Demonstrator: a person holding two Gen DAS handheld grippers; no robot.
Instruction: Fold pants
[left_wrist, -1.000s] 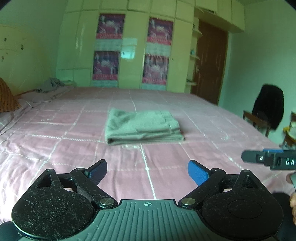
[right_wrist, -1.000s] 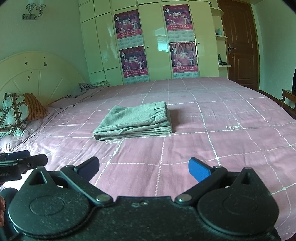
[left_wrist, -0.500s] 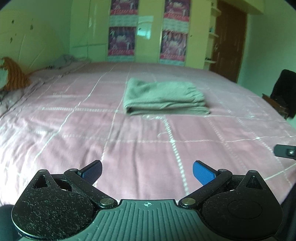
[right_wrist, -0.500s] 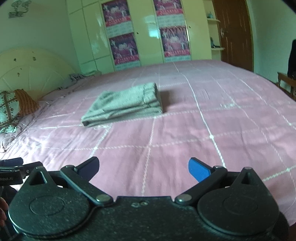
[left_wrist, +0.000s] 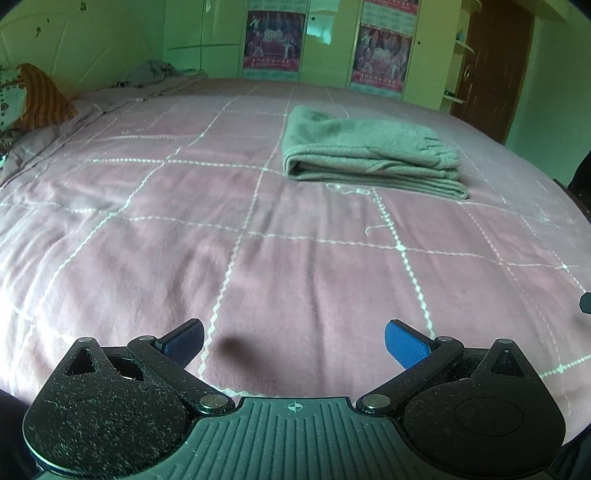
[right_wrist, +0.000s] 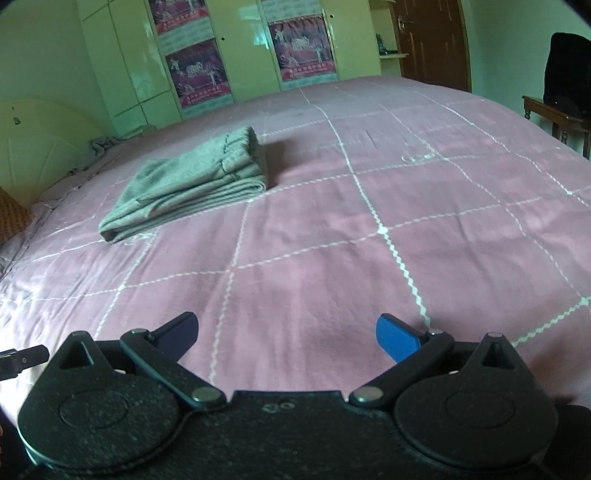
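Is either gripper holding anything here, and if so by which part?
Nothing is held. The left gripper and right gripper are both open over the bedspread; the folded pants lie untouched.

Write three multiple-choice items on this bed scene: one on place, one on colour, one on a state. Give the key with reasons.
1. Where do the folded grey-green pants lie?
A. on the pink checked bedspread
B. on a chair
C. between a gripper's fingers

2. What colour are the gripper finger pads?
A. red
B. blue
C. white

3. How do the left gripper and right gripper stand?
A. both shut
B. one holds cloth
C. both open, empty

Key: A, the pants rest mid-bed; B, blue pads show in both views; C, jaws stand wide apart over bare bedspread.
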